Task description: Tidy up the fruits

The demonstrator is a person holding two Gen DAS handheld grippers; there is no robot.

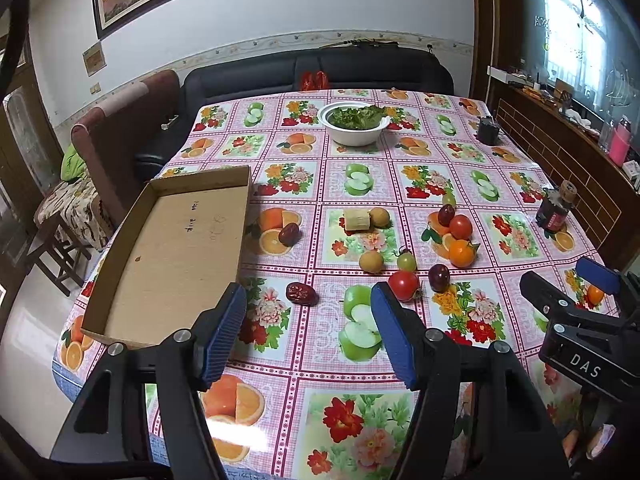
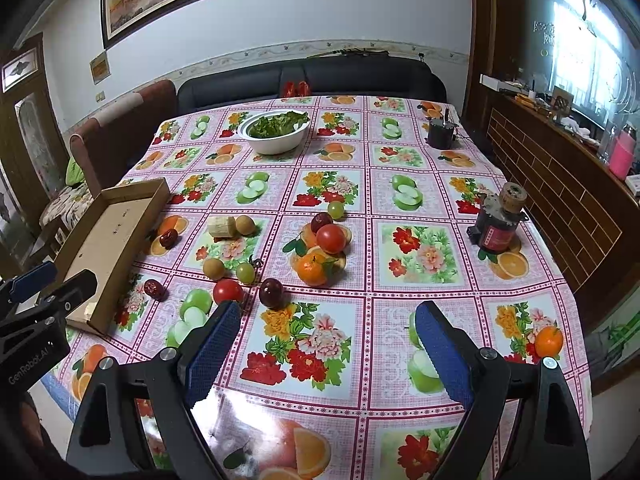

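Since nothing is yet picked, both grippers, left [image 1: 308, 336] and right [image 2: 332, 350], hang over the counter's [image 2: 400, 312] near edge, jaws spread and holding nothing. Mid-counter: loose fruit, namely tomato [image 1: 403, 285], plum [image 1: 439, 277], dates, orange [image 1: 462, 253], scattered, apparently awaiting sorting. Left edge: box [image 1: 176, 248], unfilled, the likely receiver. Far edge: bowl [image 1: 354, 122] of greens.

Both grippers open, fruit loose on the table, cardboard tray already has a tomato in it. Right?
Not quite: the cardboard tray is empty, as the left wrist view shows. The red tomato sits on the table. Left gripper and right gripper are both open.
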